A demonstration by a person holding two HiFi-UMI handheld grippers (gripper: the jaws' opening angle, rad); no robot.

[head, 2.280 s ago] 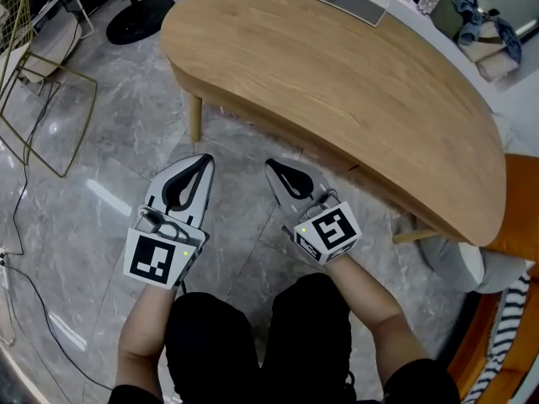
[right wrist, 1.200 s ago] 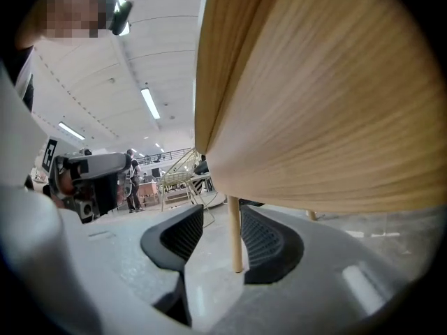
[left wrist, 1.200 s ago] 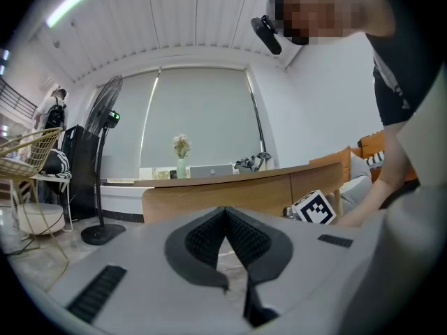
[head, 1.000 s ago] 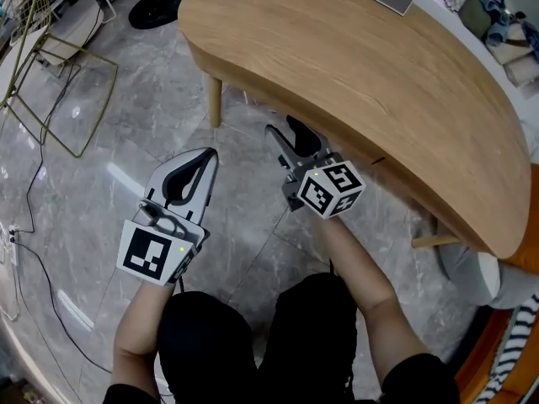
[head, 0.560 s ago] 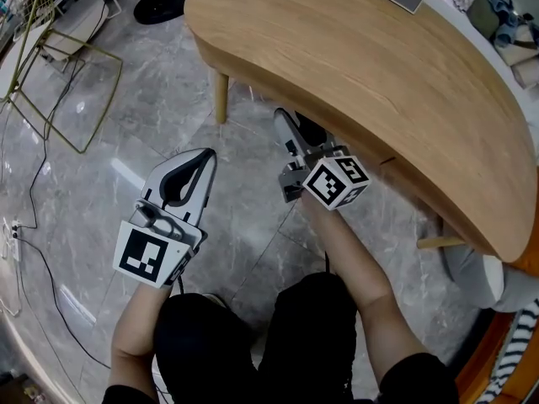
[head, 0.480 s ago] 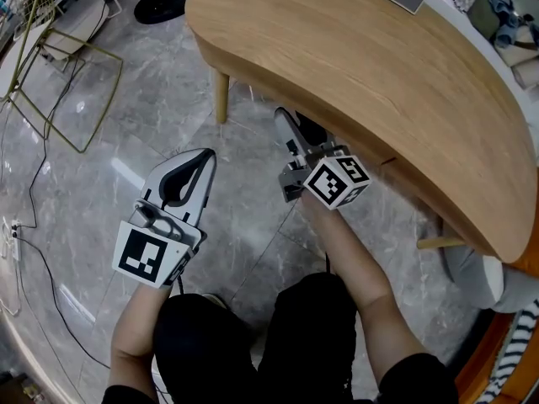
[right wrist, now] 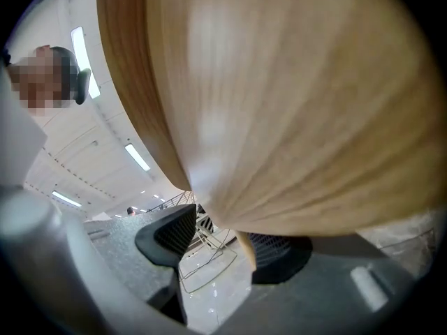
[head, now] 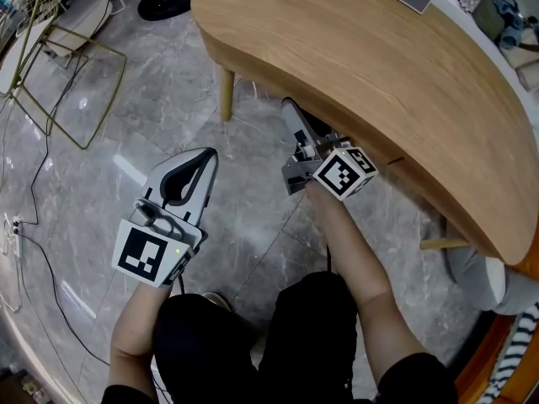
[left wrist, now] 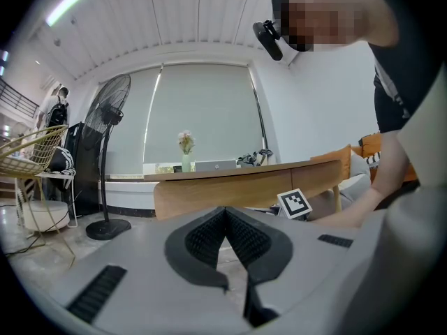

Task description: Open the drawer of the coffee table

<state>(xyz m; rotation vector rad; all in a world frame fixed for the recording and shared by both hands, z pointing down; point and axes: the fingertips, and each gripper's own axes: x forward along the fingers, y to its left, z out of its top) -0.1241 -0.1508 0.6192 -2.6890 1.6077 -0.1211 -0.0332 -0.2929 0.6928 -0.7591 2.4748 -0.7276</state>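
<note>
Grey marble floor [head: 93, 183] takes up most of what lies below me, and the wide, bean-shaped wooden desk [head: 362, 57] curves across it. The drawer [left wrist: 234, 187] is the long wood panel in the desk's near side. It sits shut, flush with the panel next to it, and the thin seam between the two shows just above my right cube [head: 345, 172] in the left gripper view. Beyond the desk's left end a tall standing fan [left wrist: 108, 117] rises from a round black base, and a gold wire frame [head: 76, 82] stands on the floor near it. My legs [head: 253, 343] in black trousers fill the bottom of the head view, with both forearms reaching forward from them. My right claw [head: 290, 108] is pushed in under the desk's overhang, right against the drawer's side. In its own view pale wood fills nearly everything, and the right claw [right wrist: 225, 237] has its two black pads spread well apart with nothing pinched; I cannot tell whether either pad touches the wood. My left claw [head: 204, 158] hangs over the floor, well apart from the desk, its pads pressed together at the tips and holding nothing. My left cube [head: 152, 255] sits just behind it. A small vase [left wrist: 186, 160] of flowers stands on the desk's far part, and a thin cable [head: 25, 242] trails over the floor at the left.
</note>
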